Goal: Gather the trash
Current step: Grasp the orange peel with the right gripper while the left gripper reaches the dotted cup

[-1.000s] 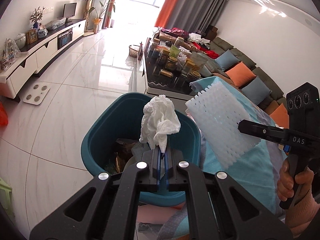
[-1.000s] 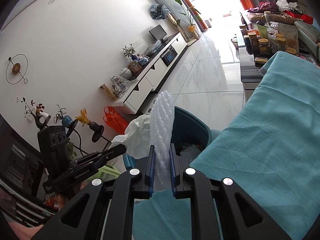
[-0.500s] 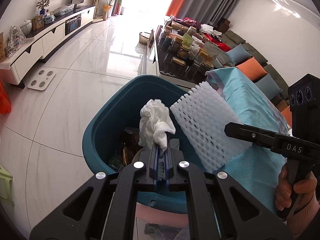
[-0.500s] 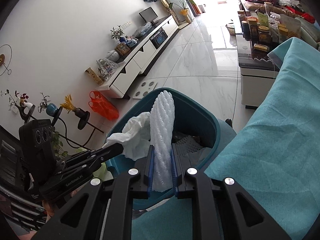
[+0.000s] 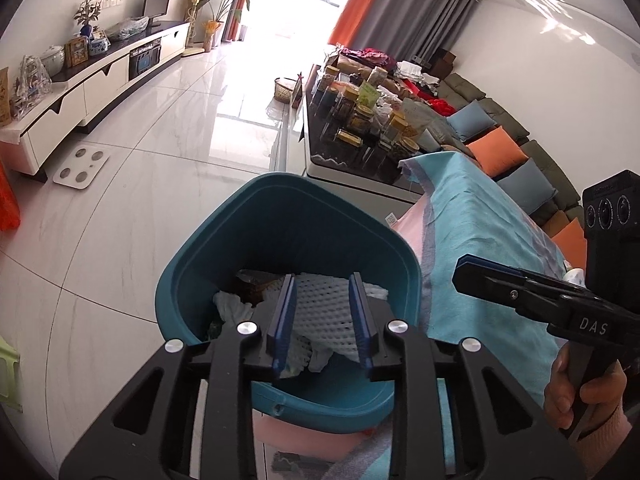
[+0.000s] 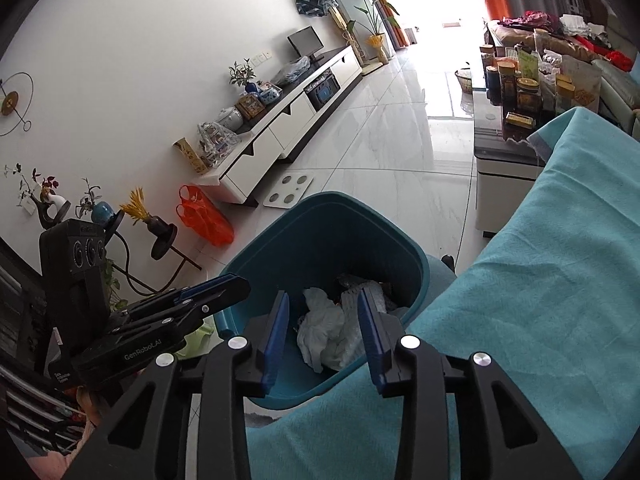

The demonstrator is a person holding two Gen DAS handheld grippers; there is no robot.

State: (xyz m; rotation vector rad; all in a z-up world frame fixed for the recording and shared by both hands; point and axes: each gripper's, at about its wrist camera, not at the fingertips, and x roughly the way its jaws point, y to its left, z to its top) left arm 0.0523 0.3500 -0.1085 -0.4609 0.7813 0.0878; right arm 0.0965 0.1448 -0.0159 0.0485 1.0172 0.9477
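Left wrist view: both grippers' jaws have just opened, empty, above the teal bin (image 5: 224,256); foam netting (image 5: 324,312) and tissue (image 6: 320,328) inside look light, soft, pinchable anywhere.

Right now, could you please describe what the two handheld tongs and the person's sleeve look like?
Both tongs are black, angular frames with silver bolts and blue-lined finger pads. The left tongs carry white "GenRobot.AI" lettering and a boxy module with three round lenses; the right tongs read "DAS" in white and bear a similar three-lens block. A pink knitted sleeve shows at the right wrist.
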